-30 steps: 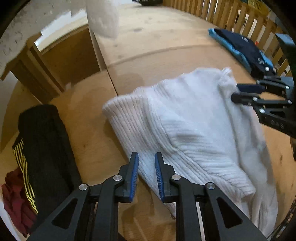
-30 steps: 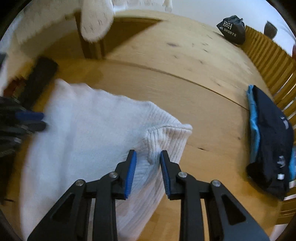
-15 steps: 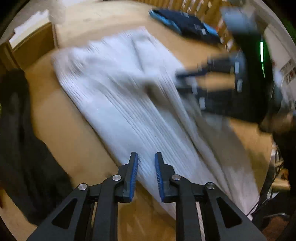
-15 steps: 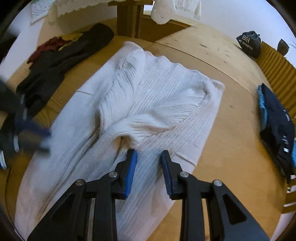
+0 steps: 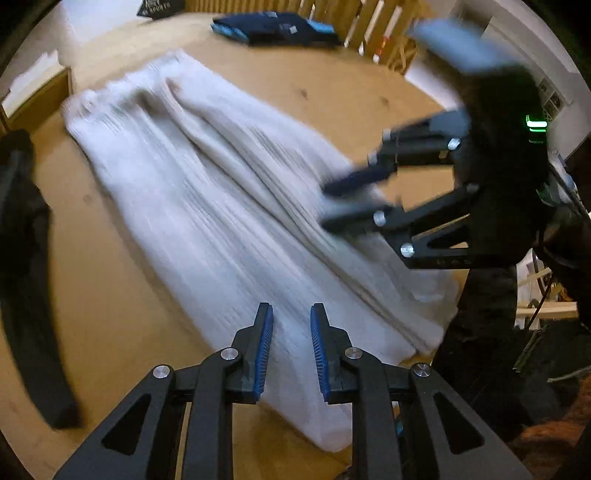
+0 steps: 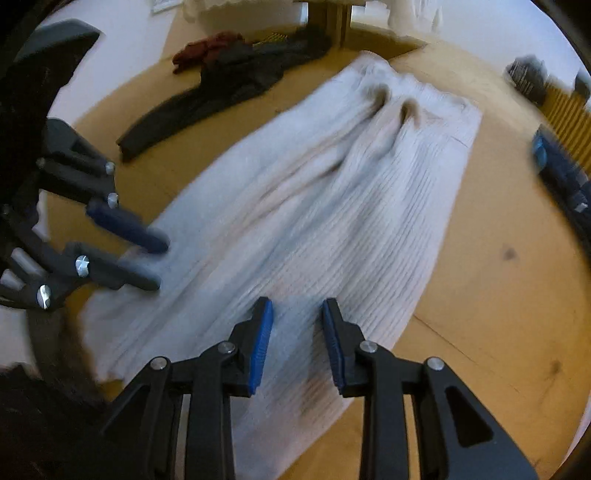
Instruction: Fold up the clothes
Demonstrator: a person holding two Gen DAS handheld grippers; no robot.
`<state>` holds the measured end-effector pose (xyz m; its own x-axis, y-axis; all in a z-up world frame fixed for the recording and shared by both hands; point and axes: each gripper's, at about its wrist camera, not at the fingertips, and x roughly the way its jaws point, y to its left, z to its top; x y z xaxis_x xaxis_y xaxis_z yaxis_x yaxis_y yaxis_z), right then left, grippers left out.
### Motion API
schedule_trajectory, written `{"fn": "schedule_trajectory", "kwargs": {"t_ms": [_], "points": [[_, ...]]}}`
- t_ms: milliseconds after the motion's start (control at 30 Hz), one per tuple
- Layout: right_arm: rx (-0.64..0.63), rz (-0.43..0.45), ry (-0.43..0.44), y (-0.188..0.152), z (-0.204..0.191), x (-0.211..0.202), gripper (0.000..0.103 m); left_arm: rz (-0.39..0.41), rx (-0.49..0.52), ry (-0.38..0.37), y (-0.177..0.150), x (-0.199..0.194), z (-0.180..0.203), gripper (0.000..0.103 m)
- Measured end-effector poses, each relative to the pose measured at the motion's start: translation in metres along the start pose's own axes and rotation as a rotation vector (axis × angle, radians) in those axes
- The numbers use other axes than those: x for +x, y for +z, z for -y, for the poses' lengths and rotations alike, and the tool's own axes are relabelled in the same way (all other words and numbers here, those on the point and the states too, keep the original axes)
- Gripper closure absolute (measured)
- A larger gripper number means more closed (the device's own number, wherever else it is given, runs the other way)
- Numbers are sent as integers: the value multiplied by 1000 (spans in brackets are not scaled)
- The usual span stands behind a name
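- Two grippers over one white ribbed sweater (image 5: 229, 206), which lies flat and lengthwise on the wooden table (image 5: 110, 295), folded into a long strip.

- Claw states?

- Left gripper (image 5: 291, 321): narrow gap between its blue pads, nothing in it, cloth just below. Its jaws have just been opening a touch. Right gripper (image 6: 297, 314): narrow gap too, a bit wider, empty, over the near end of the sweater.

- Either one gripping fabric?

- No. Both hover over it, and I can't tell whether the tips touch.

- What does each view add?

- The left wrist view shows the right gripper (image 5: 354, 199) side-on above the sweater's right edge, blurred, with a green light on its body. Also a folded navy and blue garment (image 5: 273, 29) at the table's far end by a slatted wooden rail (image 5: 369, 22).

- And the right wrist view?

- The left gripper (image 6: 147, 258) at the sweater's left edge, blurred. A dark garment (image 6: 221, 88) and a maroon one (image 6: 203, 51) lie past the sweater's far left. Two puckers (image 6: 391, 99) near the sweater's far end show only here.
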<state>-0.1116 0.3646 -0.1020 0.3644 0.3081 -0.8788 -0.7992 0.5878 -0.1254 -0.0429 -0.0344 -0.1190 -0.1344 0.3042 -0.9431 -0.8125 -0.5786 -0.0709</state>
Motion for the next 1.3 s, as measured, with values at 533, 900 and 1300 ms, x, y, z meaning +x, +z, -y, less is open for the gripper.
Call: {"fn": "schedule_trajectory", "kwargs": {"t_ms": [533, 900, 1300], "points": [[365, 76, 24, -99, 20, -49, 48, 96, -246, -36, -76, -53, -1, 71], [294, 38, 53, -97, -10, -55, 48, 65, -296, -91, -78, -29, -3, 71], [360, 38, 110, -102, -10, -51, 48, 58, -395, -112, -71, -29, -11, 57]]}}
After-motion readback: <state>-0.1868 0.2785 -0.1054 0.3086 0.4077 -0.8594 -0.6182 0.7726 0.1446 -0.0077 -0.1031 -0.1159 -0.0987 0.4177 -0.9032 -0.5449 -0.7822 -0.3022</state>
